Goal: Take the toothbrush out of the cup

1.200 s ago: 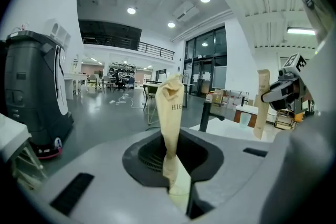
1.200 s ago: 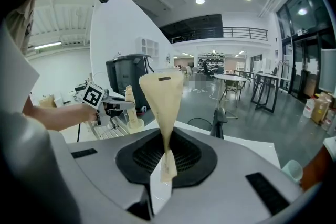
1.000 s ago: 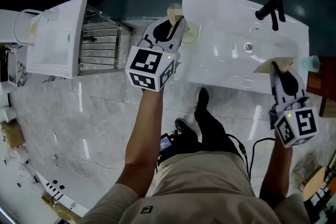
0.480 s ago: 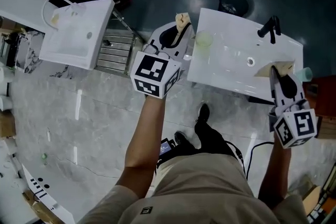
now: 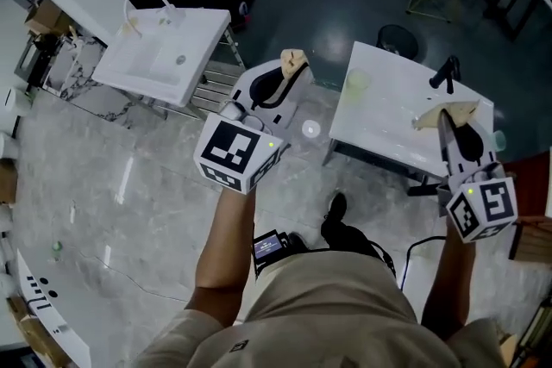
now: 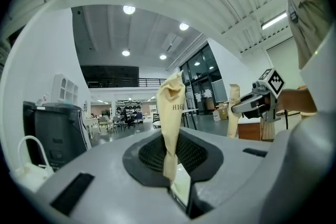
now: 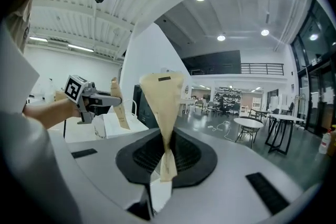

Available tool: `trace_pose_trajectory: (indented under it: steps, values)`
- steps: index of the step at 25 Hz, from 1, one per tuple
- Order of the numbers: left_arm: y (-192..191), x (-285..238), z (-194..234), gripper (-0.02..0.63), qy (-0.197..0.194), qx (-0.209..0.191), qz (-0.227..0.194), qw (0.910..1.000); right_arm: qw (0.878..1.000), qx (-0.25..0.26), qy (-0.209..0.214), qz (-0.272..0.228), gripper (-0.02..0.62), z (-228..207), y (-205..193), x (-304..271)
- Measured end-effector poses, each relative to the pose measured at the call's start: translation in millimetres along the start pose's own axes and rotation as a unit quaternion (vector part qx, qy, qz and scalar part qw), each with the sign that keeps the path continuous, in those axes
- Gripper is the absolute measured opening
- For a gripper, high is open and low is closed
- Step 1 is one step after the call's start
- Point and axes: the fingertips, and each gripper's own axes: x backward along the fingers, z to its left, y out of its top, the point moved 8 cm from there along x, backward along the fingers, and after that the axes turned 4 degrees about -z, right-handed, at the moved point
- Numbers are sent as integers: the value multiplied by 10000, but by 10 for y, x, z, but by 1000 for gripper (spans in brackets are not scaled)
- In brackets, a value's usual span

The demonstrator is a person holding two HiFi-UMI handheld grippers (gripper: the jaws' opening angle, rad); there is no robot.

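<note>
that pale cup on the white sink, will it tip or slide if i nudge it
The cup looks small and pale, probably thin plastic, so likely light and easily tipped. The sink top looks glossy, so it may slide. It stands near the sink's left edge, so a push might send it off.

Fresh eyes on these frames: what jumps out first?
Two marker-cube tongs held up in mid-air, left tongs and right tongs, both shut and empty. Beneath the right one is a white washbasin with a black faucet and a pale cup near its left edge. A second basin stands further left.
</note>
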Motion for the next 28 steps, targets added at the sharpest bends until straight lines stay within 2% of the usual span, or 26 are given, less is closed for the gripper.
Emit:
trace_pose_trajectory:
  steps: [7,17,22,28]
  values:
    - [298,1044,-14,36,342,-232,-32,9991,9982,65,547,-217,31,668,304,126]
    - [320,2224,-116,36,919,-271,175,9952,9918,239,1200,-376,31,1396,497,157]
    - [326,2549,-158,37,1119,-236,175,9933,9877,331,1461,-440,31,1663,591,176]
    - [367,2679,-253,35,1136,-245,102,9932,9853,401,1592,-482,31,1820,646,260]
